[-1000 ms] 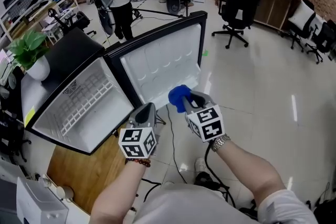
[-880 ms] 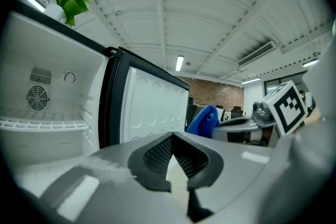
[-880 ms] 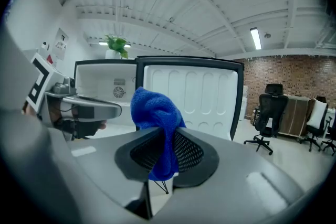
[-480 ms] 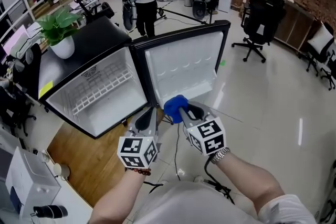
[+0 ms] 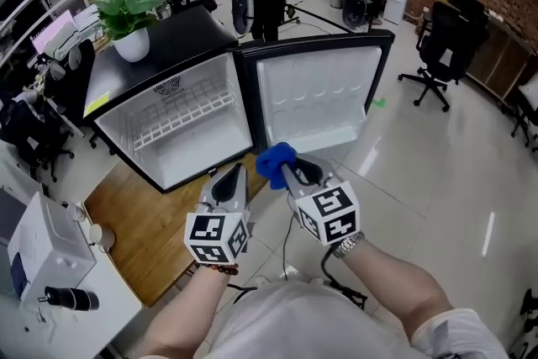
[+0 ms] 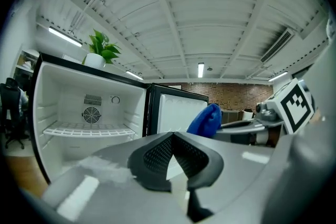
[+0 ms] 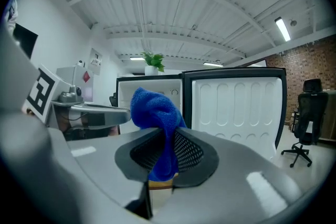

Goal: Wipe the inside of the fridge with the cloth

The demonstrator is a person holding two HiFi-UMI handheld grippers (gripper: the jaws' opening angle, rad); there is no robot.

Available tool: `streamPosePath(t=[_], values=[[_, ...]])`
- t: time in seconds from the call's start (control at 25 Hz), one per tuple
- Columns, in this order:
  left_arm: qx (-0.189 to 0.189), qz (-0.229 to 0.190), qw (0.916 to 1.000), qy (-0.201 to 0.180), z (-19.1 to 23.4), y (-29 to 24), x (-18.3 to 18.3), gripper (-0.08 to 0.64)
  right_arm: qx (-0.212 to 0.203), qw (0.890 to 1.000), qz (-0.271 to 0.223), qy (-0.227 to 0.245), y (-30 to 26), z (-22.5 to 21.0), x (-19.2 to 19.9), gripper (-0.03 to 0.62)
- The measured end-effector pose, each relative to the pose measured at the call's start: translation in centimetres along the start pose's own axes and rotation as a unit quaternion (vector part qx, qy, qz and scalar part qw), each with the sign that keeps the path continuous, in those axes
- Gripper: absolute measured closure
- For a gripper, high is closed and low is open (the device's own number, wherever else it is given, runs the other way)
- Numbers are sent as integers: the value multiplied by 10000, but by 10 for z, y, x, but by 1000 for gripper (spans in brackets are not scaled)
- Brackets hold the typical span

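Right in front of the open fridge [image 5: 206,160], both grippers hang side by side above the floor [image 5: 420,181]. The right gripper [image 5: 286,174] has its jaws clamped on the blue cloth [image 5: 272,161], which bunches up past the tips, not yet inside the fridge. The left gripper [image 5: 233,177] is empty, jaws closed together. The fridge door [image 5: 315,101] is swung wide, a white wire shelf [image 5: 181,115] sits inside, and a potted plant [image 5: 128,17] is on top.

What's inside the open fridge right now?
Inside the fridge: a white wire shelf, with a fan grille and a dial on the back wall. The space under the shelf is partly covered, by the shelf from above and the left gripper in front.
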State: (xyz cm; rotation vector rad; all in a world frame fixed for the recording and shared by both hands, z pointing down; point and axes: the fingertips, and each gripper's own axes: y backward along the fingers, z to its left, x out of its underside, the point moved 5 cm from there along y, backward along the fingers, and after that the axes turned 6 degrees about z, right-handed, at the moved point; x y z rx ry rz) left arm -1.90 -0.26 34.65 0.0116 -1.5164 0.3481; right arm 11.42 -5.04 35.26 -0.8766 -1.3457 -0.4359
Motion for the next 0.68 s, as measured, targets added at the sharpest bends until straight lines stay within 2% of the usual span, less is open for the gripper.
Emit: streamPosePath(t=[0.28, 0.68], values=[[-165, -46, 9998, -68, 4, 9, -3, 556, -185, 9998, -35, 100, -5, 11, -4, 538], [-224, -70, 9996, -140, 9, 9, -5, 556, -231, 9996, -42, 155, -12, 15, -8, 538]])
